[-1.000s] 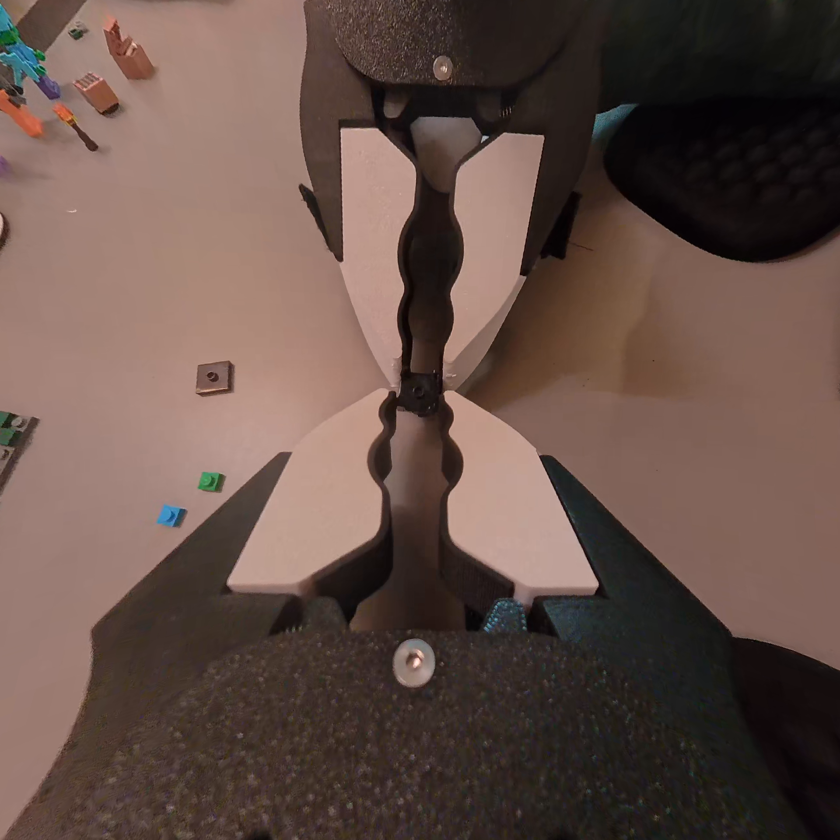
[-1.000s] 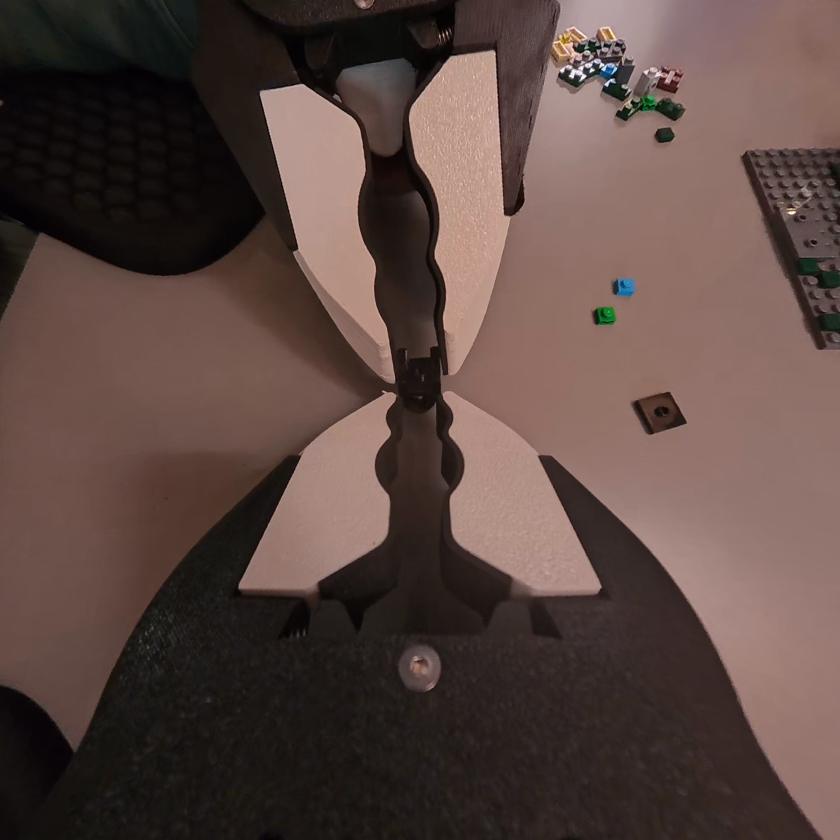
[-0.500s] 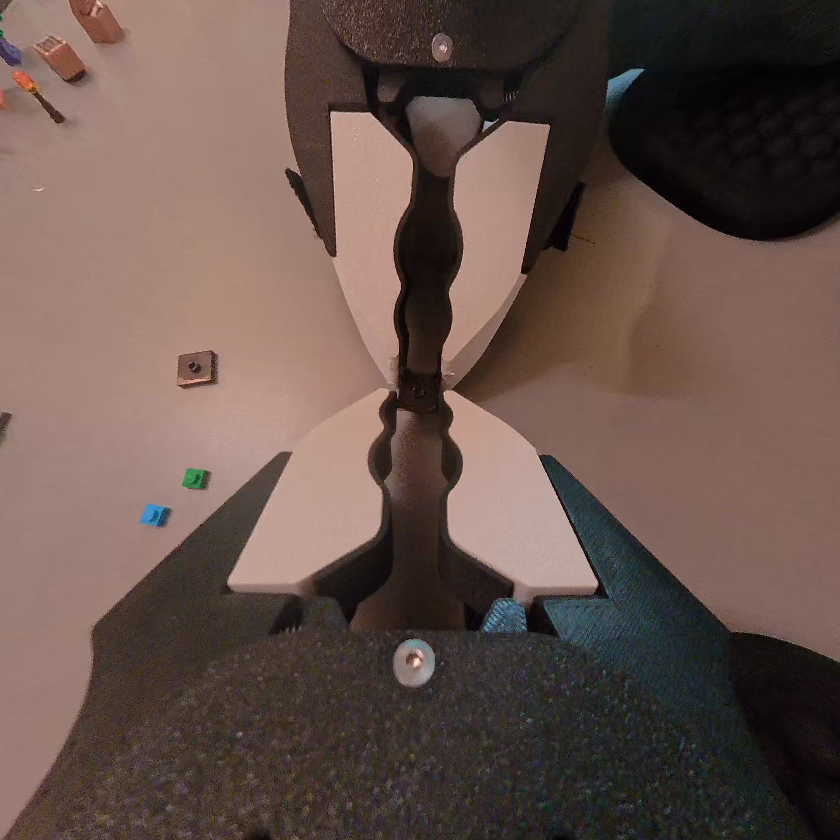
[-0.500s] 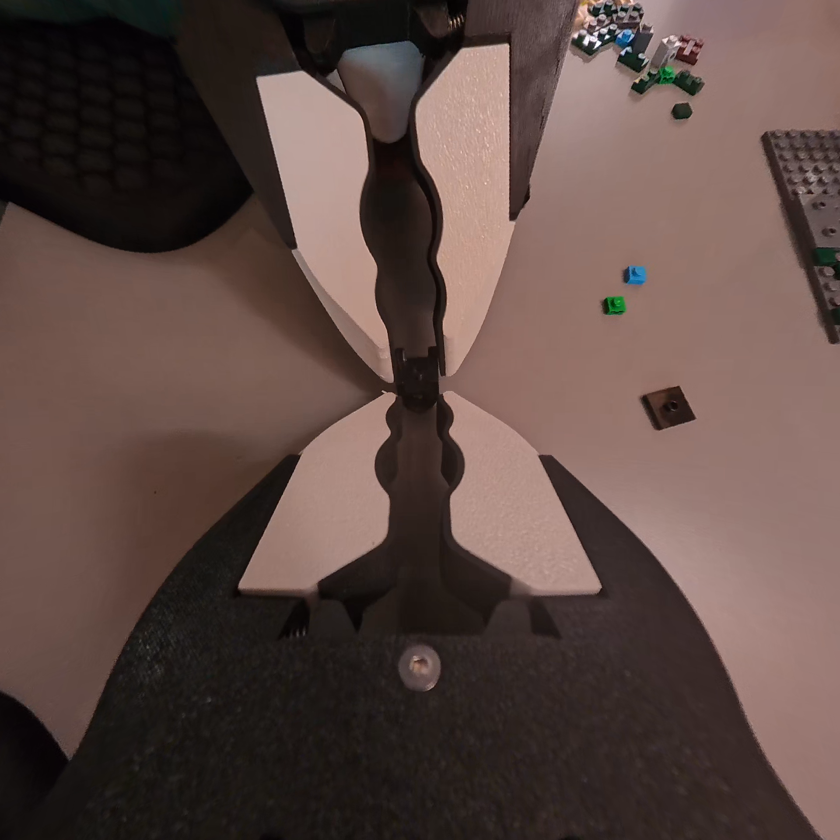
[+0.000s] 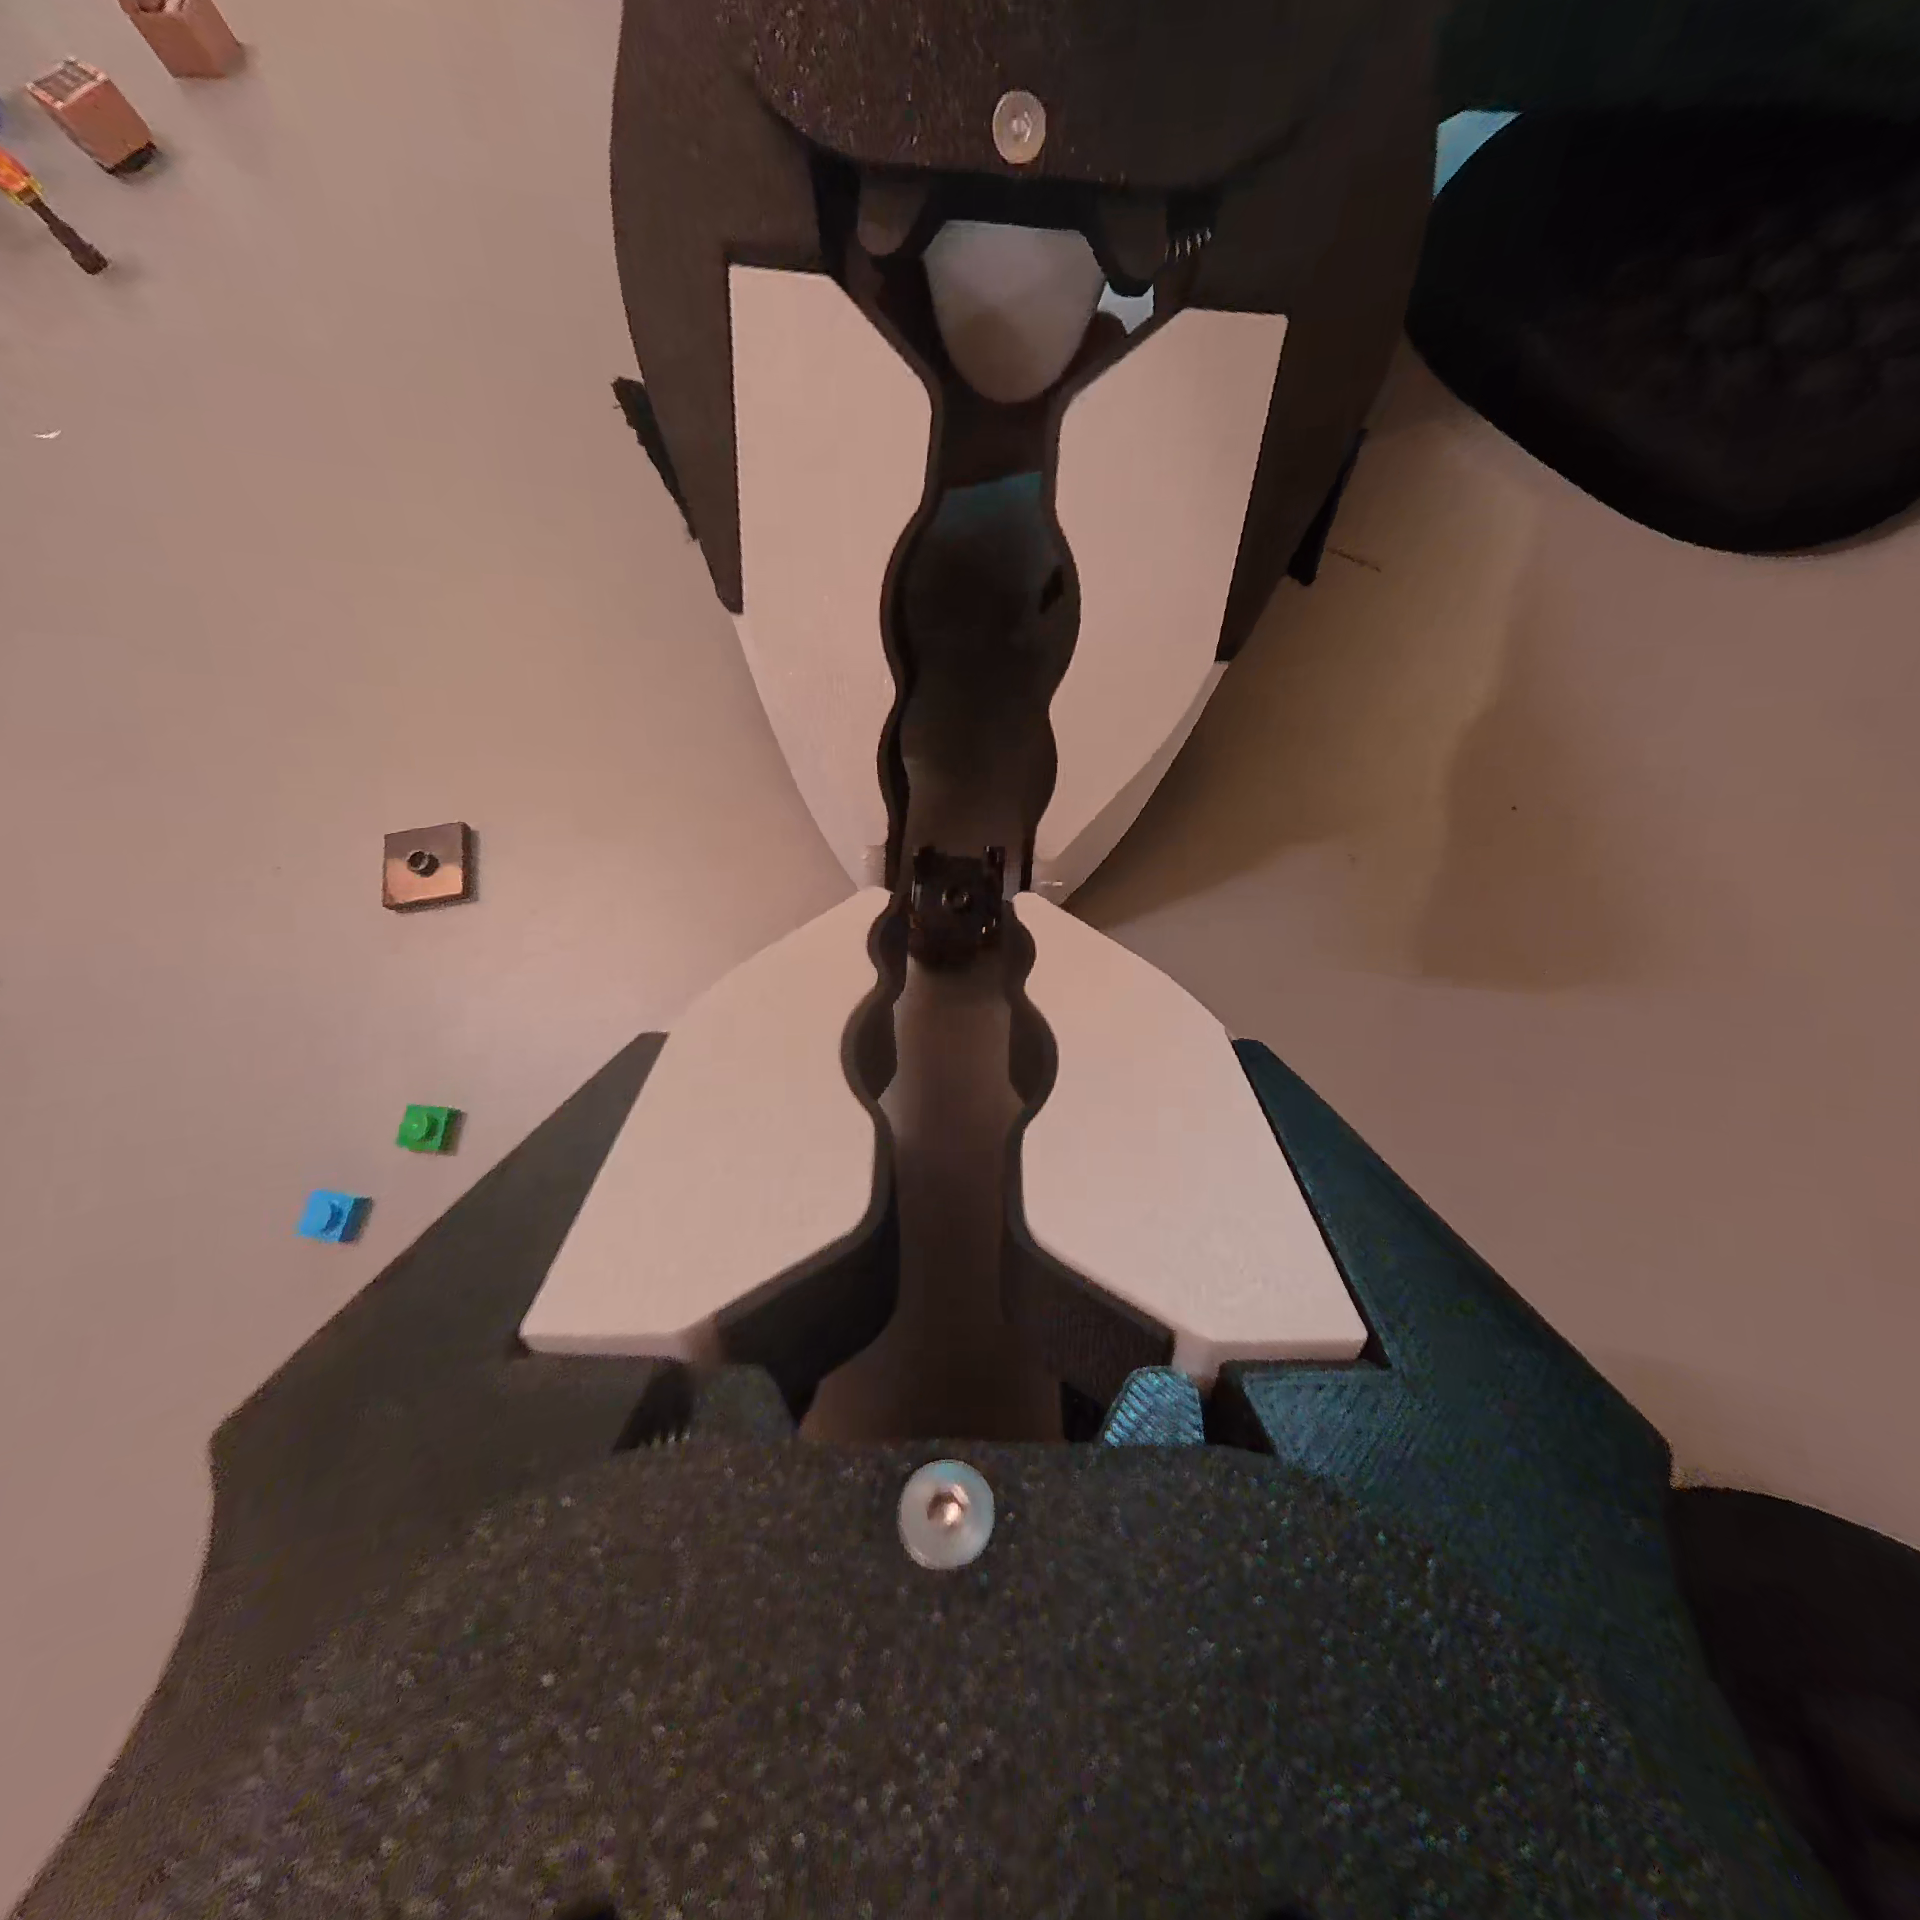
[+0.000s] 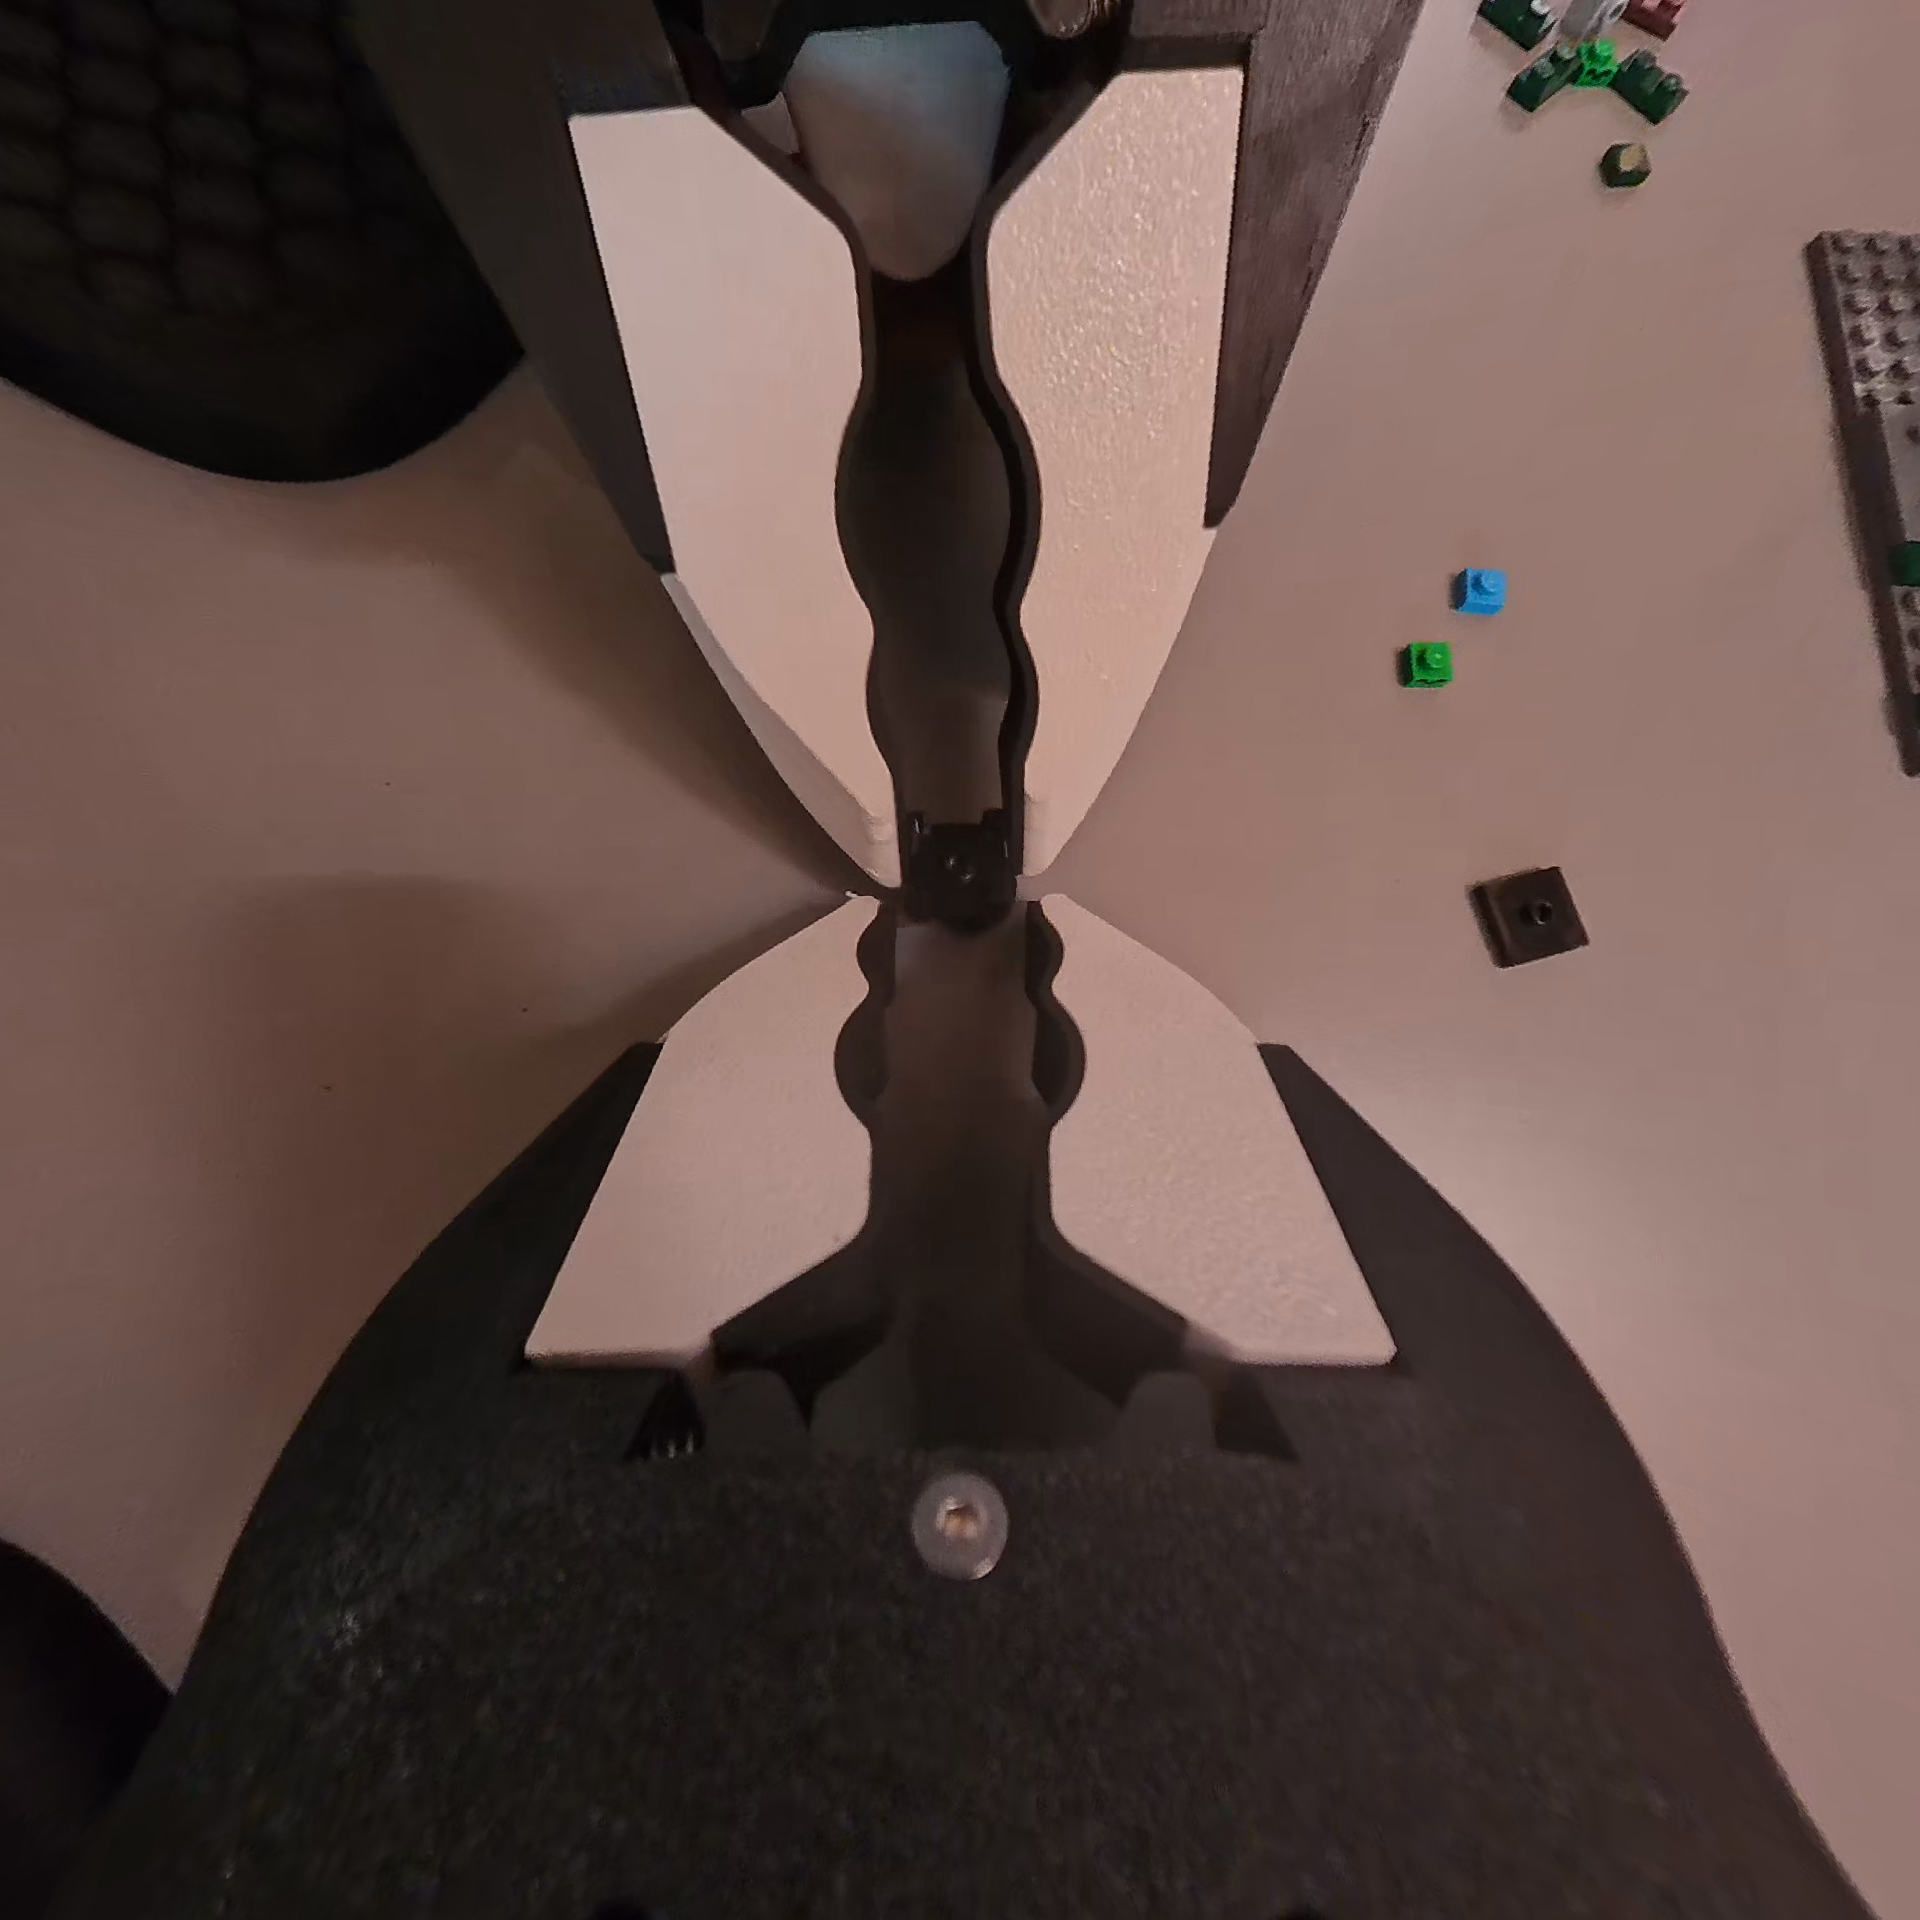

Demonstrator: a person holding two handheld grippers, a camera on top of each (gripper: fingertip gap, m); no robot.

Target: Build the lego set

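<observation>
My left gripper (image 5: 951, 914) and right gripper (image 6: 956, 914) meet tip to tip above the table. A small black lego piece (image 5: 956, 896) sits pinched where the fingertips meet, and both grippers are shut on it. It also shows in the right wrist view (image 6: 956, 868). In the left wrist view the right gripper (image 5: 956, 857) comes in from the top. In the right wrist view the left gripper (image 6: 951, 831) comes in from the top. Whether the black piece is one part or two joined parts is too small to tell.
On the beige table lie a dark square tile (image 5: 429, 867), a green stud piece (image 5: 428, 1128) and a blue one (image 5: 334, 1215). A grey baseplate (image 6: 1870, 416) and a pile of green pieces (image 6: 1590, 73) lie at the right. Brown bricks (image 5: 88, 114) lie far left. A black mesh chair (image 5: 1683, 312) stands beyond the table edge. My left and right fingertips are right by each other. The dark square tile (image 5: 429, 867) is about equally far from each gripper, around 9 centimetres. Look for it in the right wrist view (image 6: 1524, 906) too.
Both grippers stay shut tip to tip on the black piece. The pair has drifted a little over the table, so the loose pieces and baseplate slide towards the frame edges.
</observation>
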